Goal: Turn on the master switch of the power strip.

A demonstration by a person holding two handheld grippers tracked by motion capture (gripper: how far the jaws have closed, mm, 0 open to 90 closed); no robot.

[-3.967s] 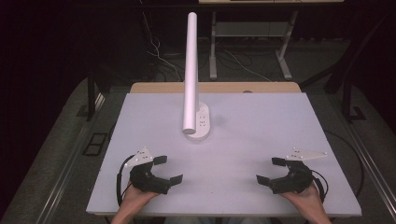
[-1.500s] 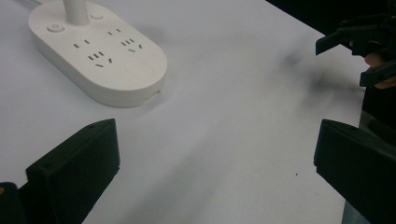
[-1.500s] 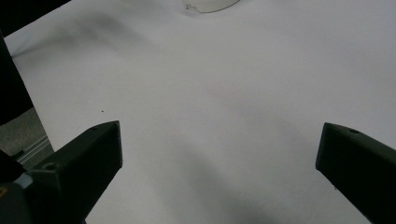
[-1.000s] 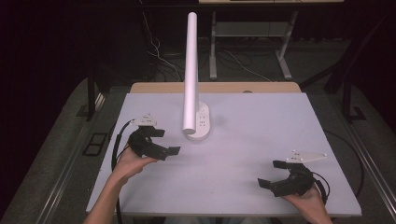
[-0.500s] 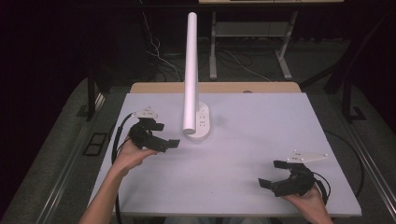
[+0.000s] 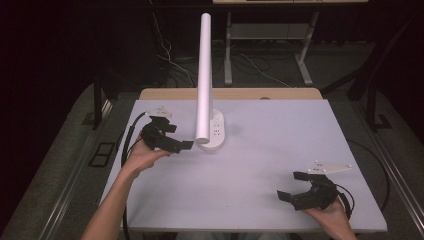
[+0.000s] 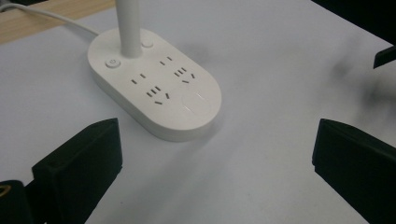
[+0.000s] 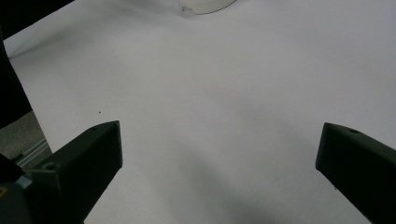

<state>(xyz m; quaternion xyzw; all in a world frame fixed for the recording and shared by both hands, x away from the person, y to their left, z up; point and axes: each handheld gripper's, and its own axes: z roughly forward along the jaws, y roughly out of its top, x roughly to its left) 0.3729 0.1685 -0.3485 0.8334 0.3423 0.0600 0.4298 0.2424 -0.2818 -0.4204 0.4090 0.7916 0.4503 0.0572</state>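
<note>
A white desk lamp stands at the table's middle back. Its oval base (image 6: 216, 133) carries sockets, and its long white tube (image 6: 204, 75) leans toward the camera. My left gripper (image 6: 178, 136) is open just left of the base, jaws pointing at it and not touching. In the left gripper view the base (image 7: 154, 88) lies just ahead between the spread jaws of the left gripper (image 7: 215, 154), with a round button (image 7: 112, 62) beside the stem (image 7: 128, 28). My right gripper (image 6: 292, 185) rests open near the front right, holding nothing. In its own view the right gripper (image 8: 219, 163) faces bare table.
The white table (image 6: 280, 150) has a wooden strip (image 6: 240, 94) along its far edge. The lamp's white cord (image 7: 56, 18) runs off toward that strip. Desk legs and cables (image 6: 260, 65) stand on the dark floor beyond.
My left gripper has moved from the front left forward and rightward, up to the lamp base. The right gripper has stayed where it was.
</note>
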